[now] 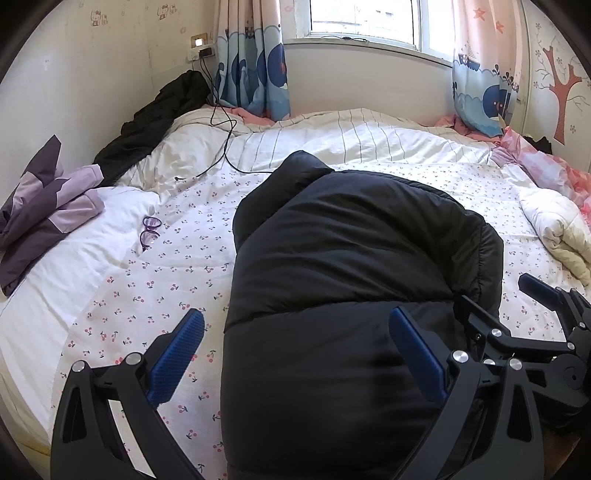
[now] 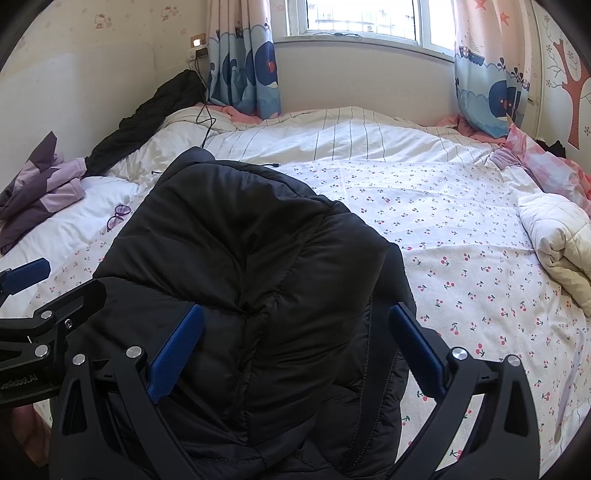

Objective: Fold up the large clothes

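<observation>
The left claw [image 1: 295, 354] and the right claw [image 2: 295, 350] both stand with fingers spread wide apart and gripping nothing, side by side at the near end of the black puffer jacket [image 1: 351, 258]. The jacket lies partly folded on the cherry-print bed sheet [image 1: 155, 280], its long axis running straight away from both claws toward the window [image 1: 364, 16]. In my judgement the right claw sits more squarely over the jacket, the left at its left edge.
</observation>
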### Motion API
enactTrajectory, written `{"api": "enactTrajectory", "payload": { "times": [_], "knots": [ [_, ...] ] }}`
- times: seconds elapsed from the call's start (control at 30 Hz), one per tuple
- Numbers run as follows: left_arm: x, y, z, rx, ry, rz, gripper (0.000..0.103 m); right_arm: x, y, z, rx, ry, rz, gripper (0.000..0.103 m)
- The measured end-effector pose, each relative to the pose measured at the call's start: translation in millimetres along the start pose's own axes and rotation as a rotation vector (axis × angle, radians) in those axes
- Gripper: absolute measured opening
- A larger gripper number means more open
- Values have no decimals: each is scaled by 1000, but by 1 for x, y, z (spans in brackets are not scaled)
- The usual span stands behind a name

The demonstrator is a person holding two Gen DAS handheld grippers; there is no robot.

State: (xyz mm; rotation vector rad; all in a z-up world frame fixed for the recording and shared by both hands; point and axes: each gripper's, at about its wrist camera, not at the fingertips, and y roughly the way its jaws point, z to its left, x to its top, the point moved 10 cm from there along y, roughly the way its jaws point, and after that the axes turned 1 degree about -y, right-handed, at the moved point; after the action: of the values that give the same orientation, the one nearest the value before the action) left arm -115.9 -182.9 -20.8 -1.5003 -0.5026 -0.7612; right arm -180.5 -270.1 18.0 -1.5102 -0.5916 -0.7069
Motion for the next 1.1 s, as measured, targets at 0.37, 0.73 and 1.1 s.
{"api": "enactTrajectory", "payload": {
  "times": [0.37, 0.73, 1.1],
  "knots": [
    [2, -2, -1, 7, 14, -15, 96, 0, 0, 0, 1, 1, 0, 97],
    [2, -2, -2, 0, 13, -15, 96, 0, 1, -1, 2, 1, 1, 97],
    [2, -2, 4, -39, -62, -39, 96, -2, 2, 5, 4, -18, 8, 97]
  ]
}}
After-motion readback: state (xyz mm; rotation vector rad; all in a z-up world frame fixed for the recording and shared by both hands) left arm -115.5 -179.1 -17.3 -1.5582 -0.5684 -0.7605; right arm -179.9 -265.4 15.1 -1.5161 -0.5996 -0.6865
